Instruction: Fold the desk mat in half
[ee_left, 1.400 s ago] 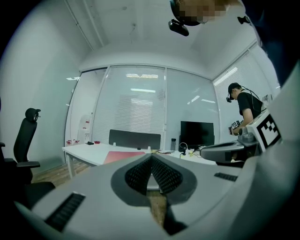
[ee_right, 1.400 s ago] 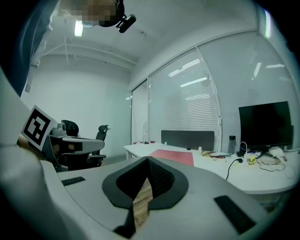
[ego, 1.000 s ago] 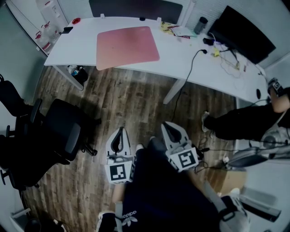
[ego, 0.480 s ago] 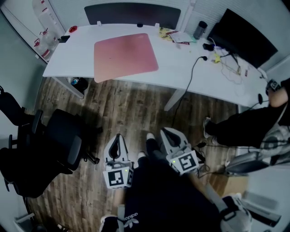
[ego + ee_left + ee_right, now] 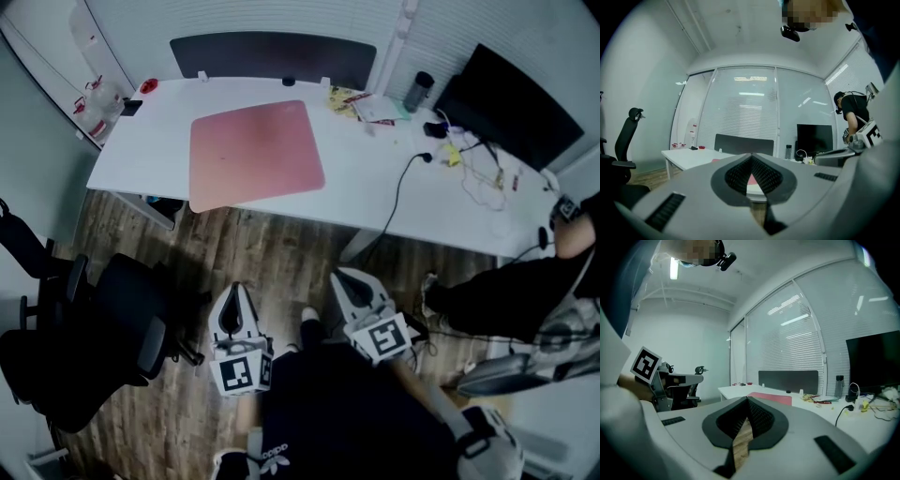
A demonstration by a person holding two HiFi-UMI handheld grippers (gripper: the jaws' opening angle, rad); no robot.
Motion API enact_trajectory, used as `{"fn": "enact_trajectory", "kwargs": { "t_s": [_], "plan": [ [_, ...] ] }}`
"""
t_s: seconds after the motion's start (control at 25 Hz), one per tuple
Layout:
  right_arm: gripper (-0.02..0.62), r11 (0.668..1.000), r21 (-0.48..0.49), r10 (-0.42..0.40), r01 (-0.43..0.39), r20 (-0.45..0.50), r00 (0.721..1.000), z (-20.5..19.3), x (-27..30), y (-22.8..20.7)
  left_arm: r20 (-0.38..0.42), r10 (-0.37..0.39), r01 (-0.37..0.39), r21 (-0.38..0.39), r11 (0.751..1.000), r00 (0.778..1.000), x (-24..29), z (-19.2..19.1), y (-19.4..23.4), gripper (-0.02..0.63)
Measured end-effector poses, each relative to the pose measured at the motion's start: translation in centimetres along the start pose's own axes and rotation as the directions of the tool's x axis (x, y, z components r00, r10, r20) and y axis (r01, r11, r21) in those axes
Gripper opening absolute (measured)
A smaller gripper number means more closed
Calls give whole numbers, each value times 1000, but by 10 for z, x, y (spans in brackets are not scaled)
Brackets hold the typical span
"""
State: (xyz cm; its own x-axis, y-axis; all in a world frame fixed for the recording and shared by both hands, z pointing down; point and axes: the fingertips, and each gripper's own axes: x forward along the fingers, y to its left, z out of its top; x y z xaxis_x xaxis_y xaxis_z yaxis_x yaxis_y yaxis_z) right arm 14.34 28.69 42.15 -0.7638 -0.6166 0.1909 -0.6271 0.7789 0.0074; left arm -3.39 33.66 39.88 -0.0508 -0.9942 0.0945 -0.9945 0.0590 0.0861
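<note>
The pink desk mat (image 5: 255, 155) lies flat and unfolded on the white desk (image 5: 375, 187), its near edge overhanging the desk's front edge. My left gripper (image 5: 232, 292) and right gripper (image 5: 344, 277) are held side by side over the wooden floor, well short of the desk and pointing toward it. Both are shut with nothing between their jaws. In the left gripper view the left gripper (image 5: 751, 155) points at the desk, and a sliver of the mat (image 5: 753, 181) shows between the jaws. In the right gripper view the mat (image 5: 771, 398) lies beyond the right gripper (image 5: 747, 400).
A black office chair (image 5: 103, 328) stands at the left, near the desk's corner. A person (image 5: 525, 272) sits at the right. On the desk are a monitor (image 5: 511, 94), a bottle (image 5: 417, 91), papers (image 5: 361, 101) and a black cable (image 5: 401, 187). A dark panel (image 5: 272, 54) backs the desk.
The desk and mat have slid lower in the head view and look larger, as I have come nearer. Both grippers have advanced with me and stayed shut.
</note>
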Motion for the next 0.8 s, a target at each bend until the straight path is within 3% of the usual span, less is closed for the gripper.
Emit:
{"fn": "enact_trajectory", "kwargs": {
  "t_s": [0.4,0.8],
  "plan": [
    [-2,999,12,43,-43,-5,999,-2,21,-27,-33,83,-84,-41,996,996,21,-9,2,3],
    [-2,999,23,42,-41,-44,998,-9,38,-37,-48,67,-69,-41,997,997,47,-10,7,3]
  ]
}}
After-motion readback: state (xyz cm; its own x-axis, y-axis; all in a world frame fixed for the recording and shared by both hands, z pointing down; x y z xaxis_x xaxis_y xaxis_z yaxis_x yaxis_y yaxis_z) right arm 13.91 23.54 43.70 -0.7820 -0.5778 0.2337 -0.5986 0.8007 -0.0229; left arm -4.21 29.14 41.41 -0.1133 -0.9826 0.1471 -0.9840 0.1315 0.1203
